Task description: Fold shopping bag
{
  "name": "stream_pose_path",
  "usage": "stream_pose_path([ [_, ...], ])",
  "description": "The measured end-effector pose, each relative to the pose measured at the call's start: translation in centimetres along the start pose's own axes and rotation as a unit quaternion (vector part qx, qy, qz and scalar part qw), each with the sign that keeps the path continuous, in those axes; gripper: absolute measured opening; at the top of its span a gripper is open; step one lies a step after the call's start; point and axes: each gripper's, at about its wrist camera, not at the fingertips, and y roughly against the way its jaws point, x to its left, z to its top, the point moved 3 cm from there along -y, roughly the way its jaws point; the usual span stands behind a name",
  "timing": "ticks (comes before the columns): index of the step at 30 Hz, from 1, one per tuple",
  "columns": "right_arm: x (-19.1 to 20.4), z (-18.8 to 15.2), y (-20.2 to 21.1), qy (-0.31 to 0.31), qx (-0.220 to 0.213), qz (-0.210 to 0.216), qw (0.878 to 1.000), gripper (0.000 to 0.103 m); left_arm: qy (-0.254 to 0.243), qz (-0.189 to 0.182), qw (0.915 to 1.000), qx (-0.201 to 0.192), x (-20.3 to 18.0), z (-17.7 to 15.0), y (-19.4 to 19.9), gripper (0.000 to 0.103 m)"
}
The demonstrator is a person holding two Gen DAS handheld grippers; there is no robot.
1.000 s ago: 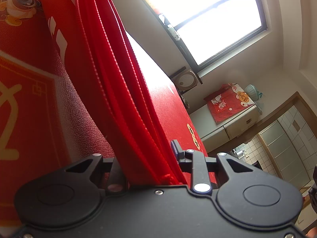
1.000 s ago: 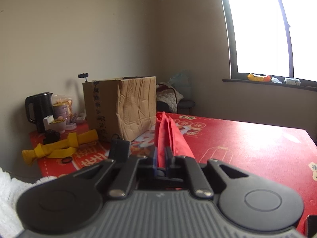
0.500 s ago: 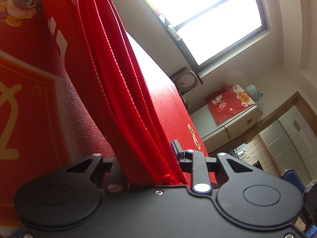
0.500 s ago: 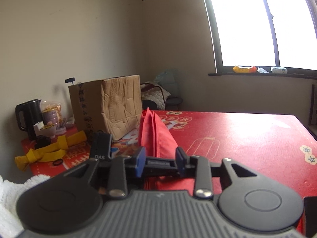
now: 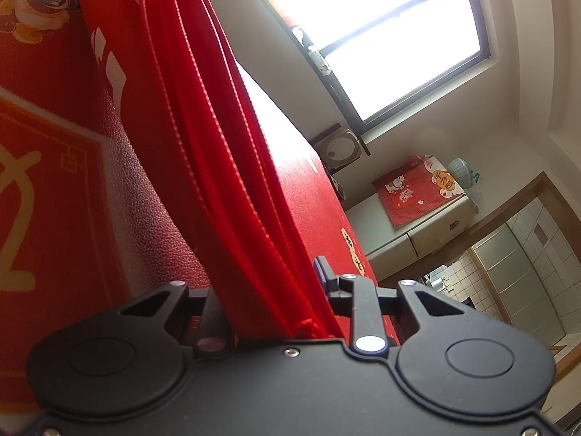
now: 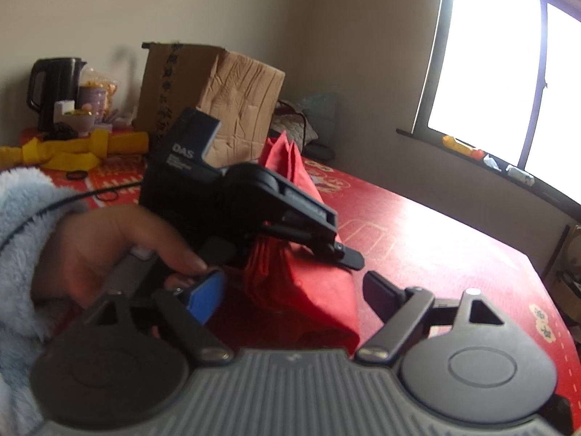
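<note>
The left gripper (image 5: 272, 305) is clamped on the red shopping bag (image 5: 203, 138), its fingers (image 5: 325, 272) pinching the gathered layers of stitched fabric. That hold looks like the anchor: it keeps the stacked pleats from springing apart while the other side lets go. The bag stands on edge on the red table (image 5: 54, 167), rising in a narrow ridge away from the camera toward the window (image 5: 381, 29).

From the right wrist view, the same bag (image 6: 308, 283) shows as a folded wedge with the left gripper (image 6: 290, 232) biting across its near end, held by a hand (image 6: 120, 250) in a fluffy sleeve (image 6: 21, 225). The right gripper (image 6: 290, 290) is letting go, its jaws opening; the blue-padded fingers (image 6: 207, 296) stand apart on either side of the bag's end, with no pad pressing the cloth. That release probably frees it to take a fresh hold for the next fold.

Behind, a cardboard box (image 6: 218, 91) and a kettle (image 6: 54, 87) sit well clear of the work.
</note>
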Motion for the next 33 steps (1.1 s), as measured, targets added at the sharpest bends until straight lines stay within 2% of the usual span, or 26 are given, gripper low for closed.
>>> stream_pose_path([
  [3, 0.1, -1.3, -0.8, -0.016, 0.007, 0.016, 1.000, 0.078, 0.000, 0.000, 1.0000, 0.000, -0.1, 0.0, -0.1, 0.028],
  [4, 0.1, -1.6, -1.3, -0.010, 0.012, 0.012, 1.000, 0.065, -0.001, 0.001, 1.0000, 0.001, -0.1, 0.0, -0.1, 0.028],
  [5, 0.2, -2.0, -1.6, -0.006, 0.013, 0.006, 1.000, 0.060, -0.003, 0.001, 1.0000, 0.001, -0.2, 0.0, -0.2, 0.028],
  [6, 0.2, -2.1, -2.1, -0.002, 0.008, -0.007, 1.000, 0.057, -0.005, 0.001, 1.0000, 0.002, -0.3, 0.0, -0.2, 0.028],
  [9, -0.7, -1.8, -2.0, -0.036, -0.003, -0.008, 0.999, 0.049, -0.015, -0.006, 0.9999, 0.004, -0.4, -0.1, -0.3, 0.034],
  [10, -1.0, -2.0, -1.9, -0.051, -0.003, -0.007, 0.999, 0.044, -0.018, -0.011, 0.9998, 0.004, -0.5, -0.2, -0.2, 0.040],
  [12, -2.0, -2.0, -1.8, -0.083, -0.004, -0.002, 0.997, 0.041, -0.034, -0.022, 0.9992, 0.007, -1.0, -0.4, -0.4, 0.052],
  [14, -2.9, -1.9, -1.6, -0.116, -0.004, 0.000, 0.993, 0.040, -0.062, -0.024, 0.9977, 0.009, -2.1, -0.7, -0.5, 0.075],
  [15, -3.2, -2.0, -1.6, -0.129, -0.001, 0.001, 0.992, 0.039, -0.074, -0.023, 0.9969, 0.010, -2.6, -0.9, -0.4, 0.083],
  [16, -3.8, -2.0, -1.7, -0.150, 0.000, 0.002, 0.989, 0.038, -0.085, -0.021, 0.9961, 0.007, -3.0, -1.0, -0.3, 0.101],
  [18, -5.3, -2.4, -1.9, -0.200, -0.003, 0.004, 0.980, 0.037, -0.094, -0.021, 0.9953, -0.001, -3.6, -1.1, 0.3, 0.102],
  [21, -7.3, -3.9, -2.3, -0.293, -0.014, 0.022, 0.956, 0.034, -0.056, -0.031, 0.9977, 0.020, -2.9, -0.6, 0.9, 0.102],
  [23, -9.5, -5.0, -2.8, -0.375, -0.022, 0.049, 0.925, 0.034, -0.029, -0.035, 0.9987, 0.022, -2.2, 0.1, 1.5, 0.102],
  [24, -10.4, -5.5, -3.1, -0.406, -0.028, 0.057, 0.912, 0.031, -0.020, -0.030, 0.9991, 0.024, -1.9, 0.4, 1.7, 0.102],
  [25, -11.1, -6.0, -3.5, -0.432, -0.032, 0.055, 0.900, 0.019, -0.010, -0.025, 0.9993, 0.026, -1.6, 0.8, 2.0, 0.102],
  [27, -13.1, -7.7, -5.0, -0.510, -0.024, 0.057, 0.858, 0.017, 0.008, -0.005, 0.9995, 0.030, -1.0, 1.7, 2.6, 0.102],
  [28, -13.8, -8.6, -5.5, -0.541, -0.022, 0.058, 0.838, 0.012, 0.003, 0.010, 0.9995, 0.029, -0.8, 2.0, 2.9, 0.102],
  [30, -15.2, -10.0, -6.4, -0.595, -0.020, 0.057, 0.801, 0.012, -0.046, 0.069, 0.9963, 0.023, -1.0, 2.7, 3.4, 0.102],
  [32, -16.0, -10.1, -6.5, -0.601, -0.029, 0.036, 0.798, 0.014, -0.115, 0.135, 0.9841, 0.011, -1.5, 3.2, 3.7, 0.102],
  [33, -16.2, -10.2, -6.3, -0.596, -0.036, 0.021, 0.802, 0.021, -0.143, 0.159, 0.9768, 0.005, -1.7, 3.3, 3.8, 0.102],
])
